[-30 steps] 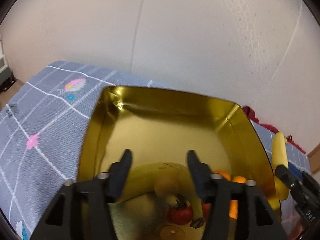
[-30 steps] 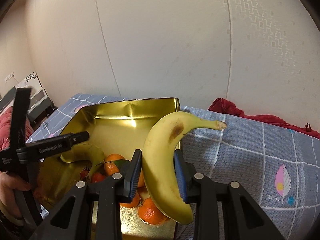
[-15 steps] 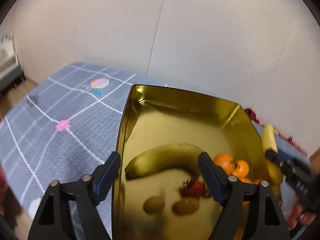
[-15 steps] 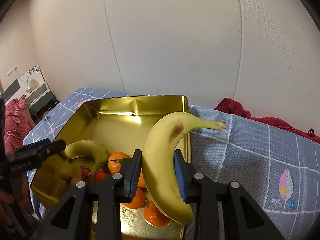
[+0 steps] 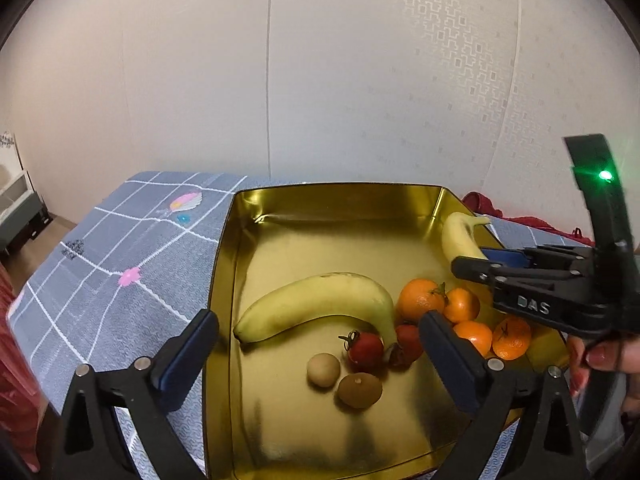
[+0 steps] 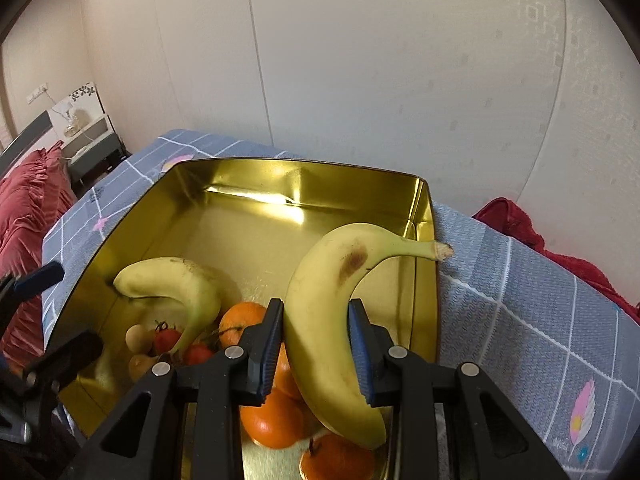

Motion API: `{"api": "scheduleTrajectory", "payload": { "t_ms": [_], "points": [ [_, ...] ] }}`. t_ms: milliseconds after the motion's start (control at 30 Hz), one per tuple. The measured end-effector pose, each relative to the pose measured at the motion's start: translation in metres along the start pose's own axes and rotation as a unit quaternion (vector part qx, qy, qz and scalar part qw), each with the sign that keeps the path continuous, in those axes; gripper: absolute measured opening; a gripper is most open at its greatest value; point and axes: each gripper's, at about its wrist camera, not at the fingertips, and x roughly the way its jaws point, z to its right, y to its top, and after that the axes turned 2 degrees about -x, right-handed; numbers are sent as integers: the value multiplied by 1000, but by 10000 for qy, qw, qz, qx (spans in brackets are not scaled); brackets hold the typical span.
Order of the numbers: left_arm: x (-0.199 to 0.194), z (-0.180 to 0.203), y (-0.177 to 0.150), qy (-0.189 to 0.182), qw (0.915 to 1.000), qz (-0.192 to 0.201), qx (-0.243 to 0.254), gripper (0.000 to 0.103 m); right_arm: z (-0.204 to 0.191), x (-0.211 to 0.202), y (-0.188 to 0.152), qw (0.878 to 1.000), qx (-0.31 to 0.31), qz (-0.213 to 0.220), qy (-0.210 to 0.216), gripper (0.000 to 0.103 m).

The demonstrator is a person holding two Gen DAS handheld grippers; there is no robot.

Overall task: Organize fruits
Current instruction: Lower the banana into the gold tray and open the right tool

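Note:
A gold tray [image 5: 340, 189] holds a banana [image 5: 320, 300], several tangerines [image 5: 420, 300], cherry tomatoes [image 5: 366, 350] and two small brown round fruits [image 5: 360, 390]. My left gripper [image 5: 316, 322] hovers over the tray's near side. Its jaws are opening wide and its pads touch no fruit. My right gripper [image 6: 316, 312] is shut on a second banana [image 6: 332, 280], held over the right side of the tray [image 6: 280, 162], stem past the right rim. Seen from the left wrist, that gripper [image 5: 520, 280] and its banana [image 5: 460, 236] are at the right.
A grey checked cloth [image 5: 120, 260] covers the table. A red fabric [image 6: 520, 220] lies behind the tray at the right. A person's hand [image 5: 608, 356] holds the right gripper. A red cushion [image 6: 28, 200] and a bedside cabinet [image 6: 88, 140] stand off to the left.
The left gripper let go of the first banana, spread its jaws and drew back; the banana now lies in the tray. The right gripper carried its banana further over the tray.

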Motion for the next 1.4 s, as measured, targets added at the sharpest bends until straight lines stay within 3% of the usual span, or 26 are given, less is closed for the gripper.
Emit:
{"api": "scheduleTrajectory", "payload": {
  "t_ms": [200,467,600,733,900,1000,1100,1400],
  "points": [
    [5,2,-1,-28,9999,-97,-38,101,-1,-1,2,9999,2,-4,-138,37],
    [0,9,2,-27,10000,68,55,103,7,-29,-22,9996,268,-22,69,41],
    [-1,9,2,-42,9999,93,36,103,-5,-31,-31,9998,-155,-119,-79,34],
    [-1,11,1,-24,9999,119,46,103,-5,-22,-23,9998,-107,-174,-21,30],
    [6,15,-2,-40,10000,-35,54,103,3,-5,-5,10000,59,14,-5,31],
    [6,16,-2,-5,10000,-19,82,103,17,-18,-2,9986,390,294,223,31],
    [5,17,0,161,9997,80,169,103,29,-37,-8,9970,632,416,159,31],
    [1,13,5,452,9987,248,-21,103,7,-40,-27,9999,68,-69,-81,31]
  ]
}}
